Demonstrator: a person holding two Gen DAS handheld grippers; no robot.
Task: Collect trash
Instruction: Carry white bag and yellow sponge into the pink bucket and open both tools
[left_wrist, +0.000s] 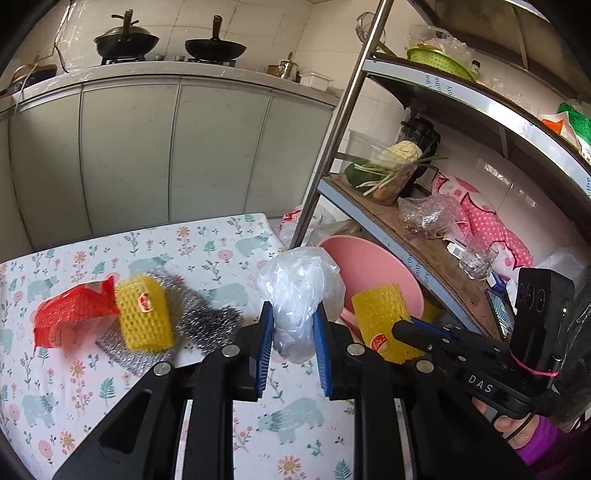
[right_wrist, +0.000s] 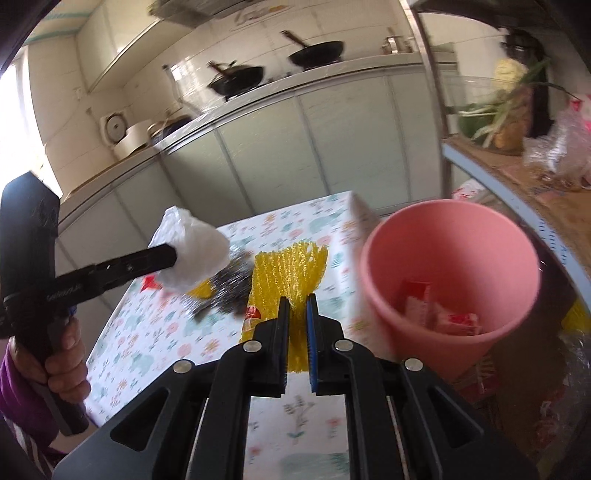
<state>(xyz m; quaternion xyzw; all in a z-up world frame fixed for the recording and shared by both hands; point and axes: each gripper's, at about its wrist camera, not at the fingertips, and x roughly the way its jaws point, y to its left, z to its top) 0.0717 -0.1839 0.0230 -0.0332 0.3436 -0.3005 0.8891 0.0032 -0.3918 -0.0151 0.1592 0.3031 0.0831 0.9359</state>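
The left tongs (left_wrist: 293, 325) pinch a crumpled clear plastic bag (left_wrist: 299, 291); the right tongs (right_wrist: 297, 314) clamp yellow foam netting (right_wrist: 288, 273), just left of the pink bin (right_wrist: 447, 266). Both look light, soft, squashy, best gripped mid-bunch

I see a kitchen w/ white tile walls (left_wrist: 236, 22) and a long counter (left_wrist: 177, 72) over pale green cupboard doors (left_wrist: 129, 155). Two black pans (left_wrist: 216, 46) sit on the stove, and a metal shelf rack (left_wrist: 424, 229) stands on the right. Bright light comes in from the window (right_wrist: 14, 122) at left, and the table has a flowery cloth (left_wrist: 207, 251) w/ bears.
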